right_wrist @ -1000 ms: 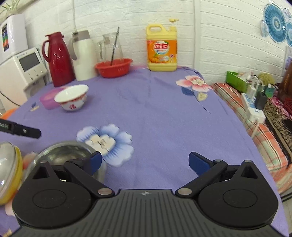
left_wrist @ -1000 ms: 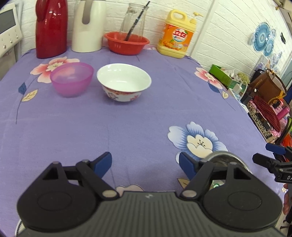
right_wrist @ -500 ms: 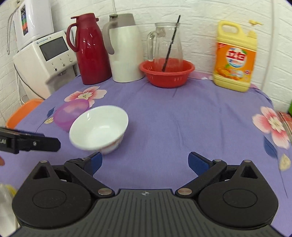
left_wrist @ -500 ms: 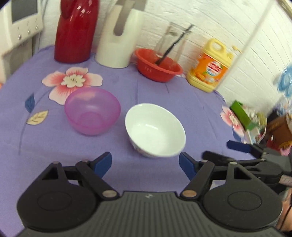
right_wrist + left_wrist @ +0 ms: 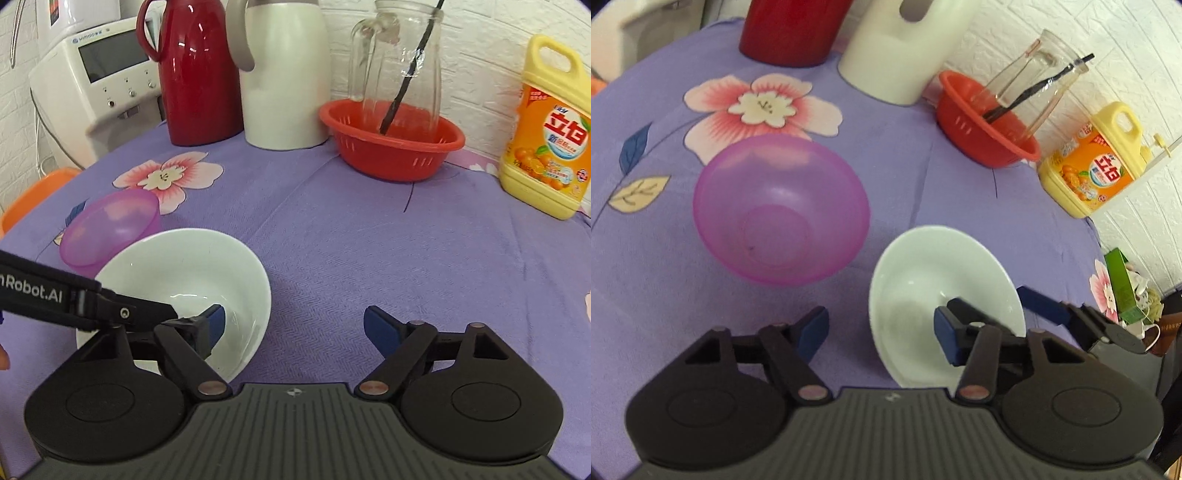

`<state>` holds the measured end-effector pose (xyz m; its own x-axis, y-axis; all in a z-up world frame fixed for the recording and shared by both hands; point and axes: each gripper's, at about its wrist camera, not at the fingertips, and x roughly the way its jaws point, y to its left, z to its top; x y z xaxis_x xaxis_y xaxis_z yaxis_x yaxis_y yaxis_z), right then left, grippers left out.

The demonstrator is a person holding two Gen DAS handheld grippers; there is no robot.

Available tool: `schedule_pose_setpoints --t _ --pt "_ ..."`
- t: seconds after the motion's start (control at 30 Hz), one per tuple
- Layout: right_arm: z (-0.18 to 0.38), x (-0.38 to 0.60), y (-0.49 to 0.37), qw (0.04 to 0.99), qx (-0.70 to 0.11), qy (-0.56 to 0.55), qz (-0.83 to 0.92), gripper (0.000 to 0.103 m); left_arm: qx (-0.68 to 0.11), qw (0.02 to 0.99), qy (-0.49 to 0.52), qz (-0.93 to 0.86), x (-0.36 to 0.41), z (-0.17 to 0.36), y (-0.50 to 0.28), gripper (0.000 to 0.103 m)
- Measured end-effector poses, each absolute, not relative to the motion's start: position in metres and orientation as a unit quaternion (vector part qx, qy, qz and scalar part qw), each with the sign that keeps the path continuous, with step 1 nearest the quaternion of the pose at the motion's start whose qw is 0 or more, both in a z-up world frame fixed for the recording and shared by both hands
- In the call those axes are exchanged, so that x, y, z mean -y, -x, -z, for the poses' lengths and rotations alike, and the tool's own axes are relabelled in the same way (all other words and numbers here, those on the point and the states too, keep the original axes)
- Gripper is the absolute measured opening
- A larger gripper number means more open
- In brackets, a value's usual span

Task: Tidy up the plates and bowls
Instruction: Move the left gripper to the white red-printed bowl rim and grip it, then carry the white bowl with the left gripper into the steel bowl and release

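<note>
Purple flowered tablecloth [image 5: 332, 236] spreads under both tools. Left gripper [image 5: 881, 330] and right gripper [image 5: 293, 325] are spread wide, holding nothing, each with one pad dipping over the white bowl [image 5: 942, 291]. At ten o'clock from it, just beside, sits the pink bowl [image 5: 781, 208], separate. Nothing looks stacked yet; nesting the bowls seems still ahead. No plates show.

This is a home kitchen corner. A table with a purple flowered tablecloth [image 5: 332, 229] stands against a white brick wall [image 5: 480, 22]. On it are a red thermos jug [image 5: 195, 70], a white thermos jug [image 5: 284, 74], a yellow dish soap bottle [image 5: 546, 140] and a red plastic colander [image 5: 391, 144]. Beside it is a white water dispenser [image 5: 96, 77].
</note>
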<state>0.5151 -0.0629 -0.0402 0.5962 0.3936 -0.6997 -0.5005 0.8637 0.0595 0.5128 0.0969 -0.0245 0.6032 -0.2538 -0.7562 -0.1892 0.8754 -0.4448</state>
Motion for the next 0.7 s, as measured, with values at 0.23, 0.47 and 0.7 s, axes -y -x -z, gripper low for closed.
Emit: schedule_pose_setpoints --t 0.23,0.47,0.7 --pt "0.039 0.047 -0.507 0.871 -0.377 0.076 -0.306 0.064 -0.440 0.865 0.239 0.035 -0.083 0.020 -0.514 0.025" --pt "0.026 0.058 -0.476 0.874 -0.382 0.078 -0.289 0.064 -0.445 0.862 0.234 0.066 -0.072 0.012 -0.491 0.024" --pt "-0.002 0.078 -0.419 0.887 -0.372 0.088 -0.261 0.064 -0.435 0.864 0.231 0.107 -0.048 -0.011 -0.437 0.024"
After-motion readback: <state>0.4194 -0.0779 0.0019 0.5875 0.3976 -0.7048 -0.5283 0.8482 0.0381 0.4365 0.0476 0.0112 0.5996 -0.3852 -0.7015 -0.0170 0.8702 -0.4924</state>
